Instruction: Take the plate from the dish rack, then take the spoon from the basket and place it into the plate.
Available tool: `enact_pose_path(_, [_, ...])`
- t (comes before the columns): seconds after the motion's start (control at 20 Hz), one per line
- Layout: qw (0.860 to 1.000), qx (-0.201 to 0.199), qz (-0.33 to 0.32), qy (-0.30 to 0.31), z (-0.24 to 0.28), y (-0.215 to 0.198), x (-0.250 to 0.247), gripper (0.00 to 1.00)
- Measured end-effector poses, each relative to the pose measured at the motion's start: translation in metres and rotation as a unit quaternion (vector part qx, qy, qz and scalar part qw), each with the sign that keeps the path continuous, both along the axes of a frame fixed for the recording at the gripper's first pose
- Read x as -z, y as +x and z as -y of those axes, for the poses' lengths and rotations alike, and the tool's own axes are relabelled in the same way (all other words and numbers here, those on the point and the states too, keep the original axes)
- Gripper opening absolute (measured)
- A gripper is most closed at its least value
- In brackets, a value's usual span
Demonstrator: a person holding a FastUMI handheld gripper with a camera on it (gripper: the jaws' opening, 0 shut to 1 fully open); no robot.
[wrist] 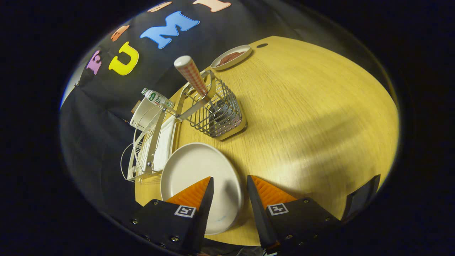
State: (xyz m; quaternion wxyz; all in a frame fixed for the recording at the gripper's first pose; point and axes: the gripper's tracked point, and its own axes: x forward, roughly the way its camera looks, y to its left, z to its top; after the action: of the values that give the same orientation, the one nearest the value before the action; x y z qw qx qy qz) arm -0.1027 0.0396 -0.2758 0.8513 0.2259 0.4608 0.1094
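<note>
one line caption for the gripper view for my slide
Open gripper over the plate on the table, spoon upright in the wire basket beyond.

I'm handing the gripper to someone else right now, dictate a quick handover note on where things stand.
Gripper: open, holding nothing, fingers apart above the near edge of the round white plate.
Plate: flat on the wooden table, out of the wire dish rack beside it.
Spoon with checked handle: upright in the wire basket, beyond the plate.
Done: plate appears taken from the rack.
Left: grasp the spoon, lift it out, lay it in the plate.
</note>
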Motion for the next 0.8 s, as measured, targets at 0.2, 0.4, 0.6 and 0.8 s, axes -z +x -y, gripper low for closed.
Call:
enact_pose_path(0.2, [0.991,0.018,0.084,-0.099,0.038,0.013,-0.036,0.59])
enact_pose_path(0.4, [0.962,0.024,0.209,-0.172,0.054,0.034,-0.100,0.59])
enact_pose_path(0.6, [0.926,0.019,0.319,-0.200,0.048,0.058,-0.149,0.59])
enact_pose_path(0.8, [0.916,0.032,0.353,-0.191,0.044,0.082,-0.152,0.59])
